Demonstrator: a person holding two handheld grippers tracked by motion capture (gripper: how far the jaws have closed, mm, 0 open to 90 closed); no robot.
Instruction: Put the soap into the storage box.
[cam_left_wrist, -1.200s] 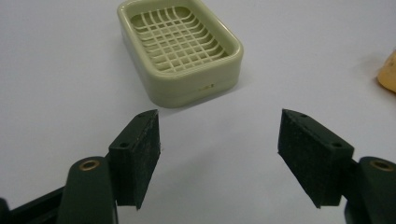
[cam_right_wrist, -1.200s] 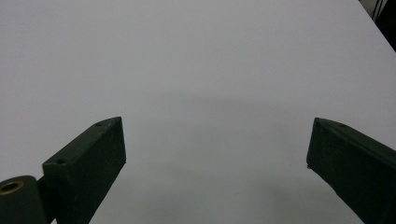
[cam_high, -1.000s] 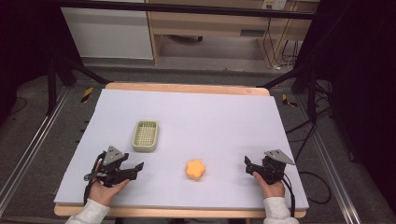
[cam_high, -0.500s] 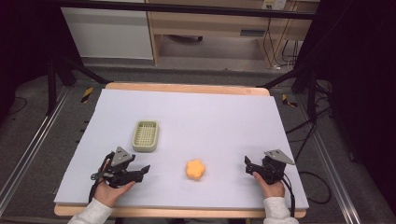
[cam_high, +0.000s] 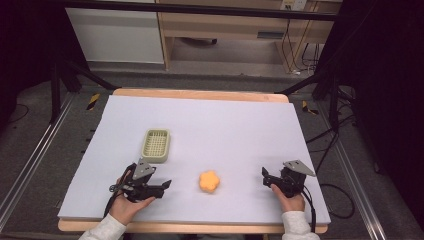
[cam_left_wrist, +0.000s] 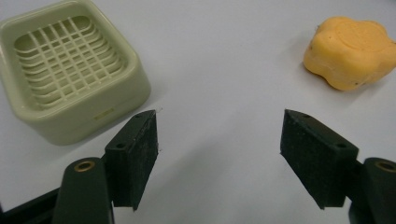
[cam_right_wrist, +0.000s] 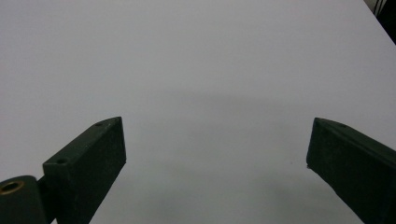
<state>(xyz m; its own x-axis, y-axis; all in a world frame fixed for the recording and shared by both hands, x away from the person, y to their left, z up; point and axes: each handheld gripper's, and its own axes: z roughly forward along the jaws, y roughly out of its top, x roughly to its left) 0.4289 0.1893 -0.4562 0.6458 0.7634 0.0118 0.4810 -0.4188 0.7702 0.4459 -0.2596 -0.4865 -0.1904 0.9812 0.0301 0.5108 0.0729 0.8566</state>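
An orange flower-shaped piece (cam_high: 209, 181) lies on the white table top near the front, also seen at the upper right of the left gripper view as an orange piece (cam_left_wrist: 351, 51). A pale green slotted tray (cam_high: 156, 145) sits left of centre; in the left gripper view the tray (cam_left_wrist: 70, 74) is at upper left. My left gripper (cam_high: 162, 186) is open, low over the table, its jaws pointing right toward the orange piece with a gap between. My left gripper (cam_left_wrist: 219, 154) holds nothing. My right gripper (cam_high: 265, 177) is open near the front right; its jaws (cam_right_wrist: 215, 163) frame bare table.
The white table top (cam_high: 240, 130) has a wooden edge along the back and front. Metal rails run beside the table on both sides, and cables lie on the floor at the right. A wooden shelf unit stands behind the table.
My left gripper has moved right and slightly toward the orange piece. The right gripper has stayed in place.
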